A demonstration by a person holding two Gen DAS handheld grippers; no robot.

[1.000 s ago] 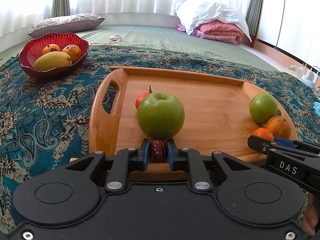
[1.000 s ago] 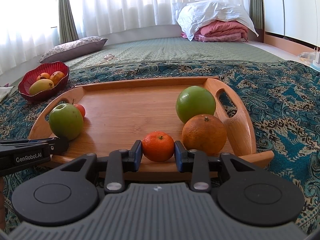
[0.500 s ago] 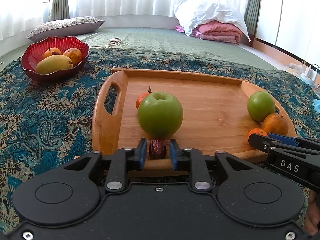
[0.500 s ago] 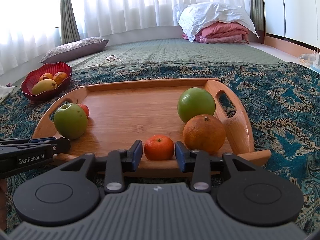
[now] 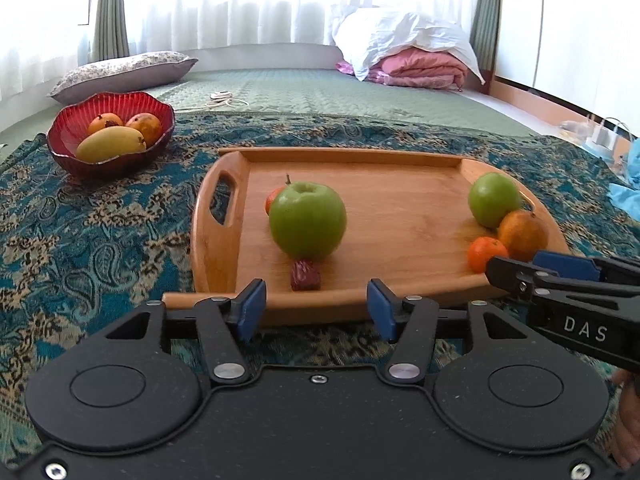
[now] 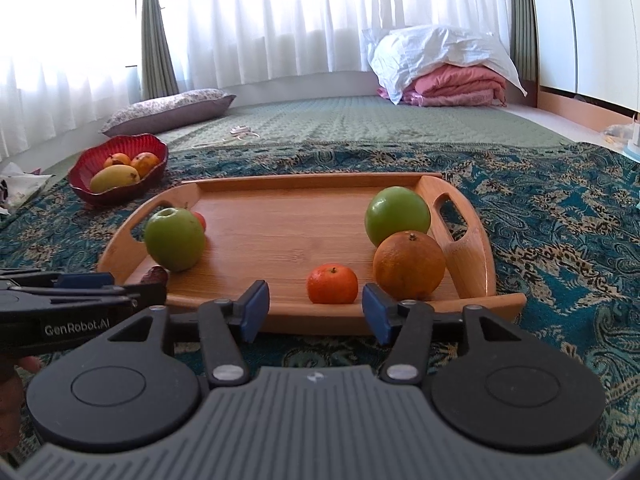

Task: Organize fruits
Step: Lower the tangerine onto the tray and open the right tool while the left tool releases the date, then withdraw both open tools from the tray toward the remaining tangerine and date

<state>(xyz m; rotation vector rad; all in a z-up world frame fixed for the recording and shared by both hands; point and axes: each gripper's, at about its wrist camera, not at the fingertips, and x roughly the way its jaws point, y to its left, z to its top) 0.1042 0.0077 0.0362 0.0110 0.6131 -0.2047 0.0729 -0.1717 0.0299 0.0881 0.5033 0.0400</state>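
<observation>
Just beyond the spread, empty left tool (image 5: 316, 310), the date (image 5: 305, 275) lies lengthwise; the right tool (image 6: 316, 310) gapes before the mandarin (image 6: 332, 284).

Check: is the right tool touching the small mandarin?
Apart. In the right wrist view the right tool is open, and the small mandarin sits beyond its pads with wooden tray showing between.
</observation>
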